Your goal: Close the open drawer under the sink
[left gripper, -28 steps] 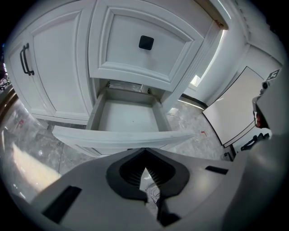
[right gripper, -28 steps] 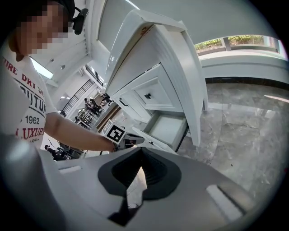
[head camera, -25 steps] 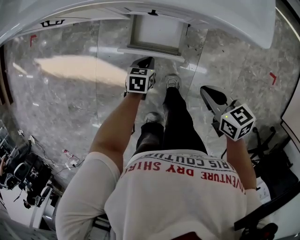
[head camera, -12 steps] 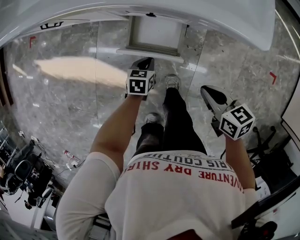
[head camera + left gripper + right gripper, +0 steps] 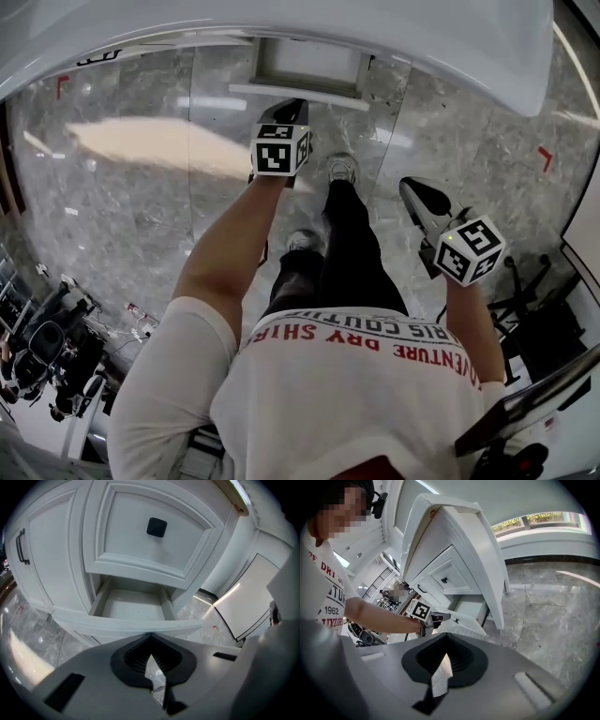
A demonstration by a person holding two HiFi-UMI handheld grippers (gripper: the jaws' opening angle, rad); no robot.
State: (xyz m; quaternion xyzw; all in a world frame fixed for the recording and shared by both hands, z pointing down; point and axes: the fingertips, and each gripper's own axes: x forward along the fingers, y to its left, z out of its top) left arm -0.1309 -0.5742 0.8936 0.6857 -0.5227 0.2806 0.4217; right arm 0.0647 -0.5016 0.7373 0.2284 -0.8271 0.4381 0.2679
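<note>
Jaws of the left gripper (image 5: 150, 635) are clenched, empty. The open drawer (image 5: 125, 621) sits just ahead of their tips, probably awaiting a forward push. The right gripper (image 5: 446, 638), also clenched, hangs well aside.

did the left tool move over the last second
Yes. In the head view the left tool moved forward, away from the person's front shoe and toward the drawer front.
</note>
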